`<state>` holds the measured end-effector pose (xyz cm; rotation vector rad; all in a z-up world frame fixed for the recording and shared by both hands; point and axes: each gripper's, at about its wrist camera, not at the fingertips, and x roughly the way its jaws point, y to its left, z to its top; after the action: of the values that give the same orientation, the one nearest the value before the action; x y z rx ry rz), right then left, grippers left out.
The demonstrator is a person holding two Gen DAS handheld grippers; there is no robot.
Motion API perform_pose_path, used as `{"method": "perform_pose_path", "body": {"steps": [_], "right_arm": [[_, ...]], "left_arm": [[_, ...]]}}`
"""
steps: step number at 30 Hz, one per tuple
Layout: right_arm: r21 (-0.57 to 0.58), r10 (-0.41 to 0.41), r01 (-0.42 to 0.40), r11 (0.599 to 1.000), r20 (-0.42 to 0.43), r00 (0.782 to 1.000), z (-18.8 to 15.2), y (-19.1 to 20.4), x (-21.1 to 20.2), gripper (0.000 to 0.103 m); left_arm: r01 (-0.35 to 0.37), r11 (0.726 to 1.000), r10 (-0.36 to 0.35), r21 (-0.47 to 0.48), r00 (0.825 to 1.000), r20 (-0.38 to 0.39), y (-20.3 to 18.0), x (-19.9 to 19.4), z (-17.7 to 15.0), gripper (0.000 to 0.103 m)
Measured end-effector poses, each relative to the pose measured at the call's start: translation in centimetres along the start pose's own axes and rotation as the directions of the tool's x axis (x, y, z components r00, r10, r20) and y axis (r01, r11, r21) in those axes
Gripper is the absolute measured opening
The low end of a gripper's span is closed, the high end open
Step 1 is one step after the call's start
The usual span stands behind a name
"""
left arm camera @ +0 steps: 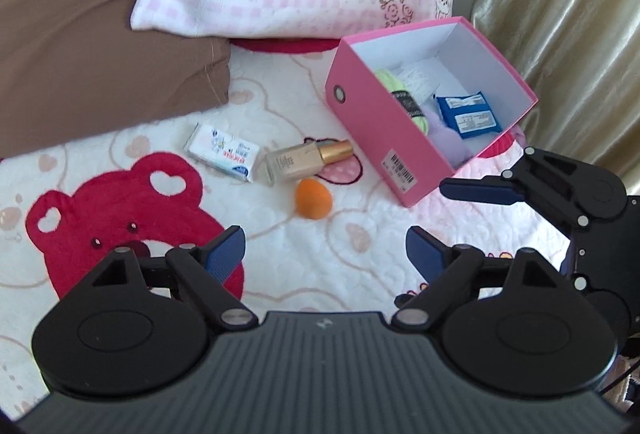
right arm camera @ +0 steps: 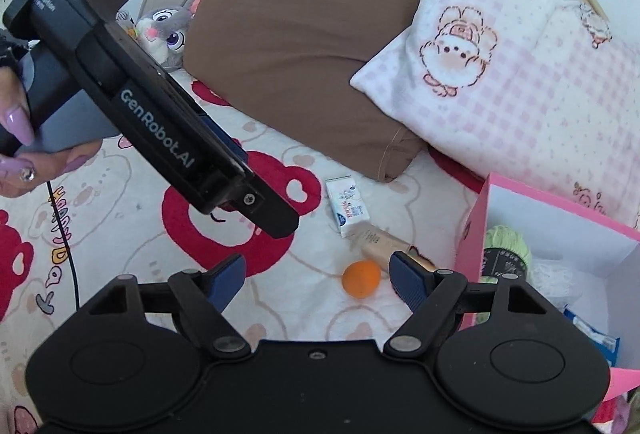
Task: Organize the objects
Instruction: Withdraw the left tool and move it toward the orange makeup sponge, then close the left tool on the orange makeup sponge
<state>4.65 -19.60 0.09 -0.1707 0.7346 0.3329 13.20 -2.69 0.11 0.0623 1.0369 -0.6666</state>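
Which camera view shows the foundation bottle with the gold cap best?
The left wrist view: the foundation bottle lies fully visible there, gold cap toward the pink box. In the right wrist view the right gripper's finger hides the cap end of the bottle.

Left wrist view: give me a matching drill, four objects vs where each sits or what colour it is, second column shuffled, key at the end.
Objects:
1. sponge
2. tissue pack
3. blue packet
4. foundation bottle

Descriptions:
A. inside the pink box
B. orange, lying alone on the blanket
C. gold cap, lying on its side
D. white, nearest the brown pillow

Pairs: 1-B, 2-D, 3-A, 4-C
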Motion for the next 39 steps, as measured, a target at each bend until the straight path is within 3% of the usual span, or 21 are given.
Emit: {"method": "perform_pose_path", "body": {"steps": [5,10,13,17,19,22,26,27,28,29,34,39], "right_arm": [[0.03,-0.011,0.011,0.999,-0.002,1.0,-1.0,0.1,2.8,0.082],[0.123,-0.034,0.023,0.992,0.092,0.995,-2.0,-0.8,5.1,0.082],[0.118,-0.075,0.068,0.991,0.059,0.995,-2.5,-0.7,7.4,0.082],[0.169,-0.151,0.139,0.976,0.062,0.987,-3.6,-0.4,9.9,0.082],[0.165,-0.203,0.194,0.967,0.037,0.979,-3.9,-0.1,11.3,0.075],[0.196,-0.263,0.249,0.948,0.046,0.964,-4.6,-0.1,12.5,0.075],[0.234,-0.304,0.294,0.927,0.007,0.953,-5.2,-1.0,14.1,0.073],[0.232,-0.299,0.289,0.929,0.008,0.954,-5.4,-1.1,14.4,0.065],[0.223,-0.284,0.274,0.936,0.016,0.959,-5.6,-1.3,14.6,0.043],[0.201,-0.266,0.255,0.946,0.027,0.964,-5.8,-1.4,14.7,0.041],[0.215,-0.257,0.246,0.945,0.025,0.966,-6.0,-2.2,14.5,0.042],[0.223,-0.249,0.242,0.944,0.006,0.968,-6.5,-2.5,15.1,0.042]], "left_arm": [[0.022,0.998,-0.022,-0.063,1.0,0.01,2.3,2.6,-1.1,0.095],[0.041,0.996,-0.038,-0.085,0.999,0.038,4.4,5.4,-1.5,0.095],[0.025,0.996,-0.02,-0.081,0.998,0.057,5.1,6.8,-1.4,0.095],[0.064,0.996,-0.059,-0.069,0.996,0.073,5.4,8.6,-1.3,0.093],[0.072,0.997,-0.068,-0.039,0.994,0.084,5.0,9.7,-1.3,0.092],[0.09,0.996,-0.088,-0.013,0.994,0.067,4.5,11.4,-1.2,0.092],[0.119,0.991,-0.114,-0.059,0.99,0.082,4.6,13.0,-1.0,0.089],[0.114,0.99,-0.107,-0.078,0.99,0.092,4.7,13.2,-1.0,0.088],[0.109,0.989,-0.099,-0.099,0.991,0.095,4.8,13.4,-1.0,0.081],[0.117,0.987,-0.106,-0.112,0.989,0.102,4.9,13.4,-1.1,0.07],[0.14,0.986,-0.127,-0.096,0.983,0.133,4.1,13.7,-0.8,0.05],[0.137,0.977,-0.123,-0.16,0.988,0.094,4.1,15.1,-0.6,0.042]]}}
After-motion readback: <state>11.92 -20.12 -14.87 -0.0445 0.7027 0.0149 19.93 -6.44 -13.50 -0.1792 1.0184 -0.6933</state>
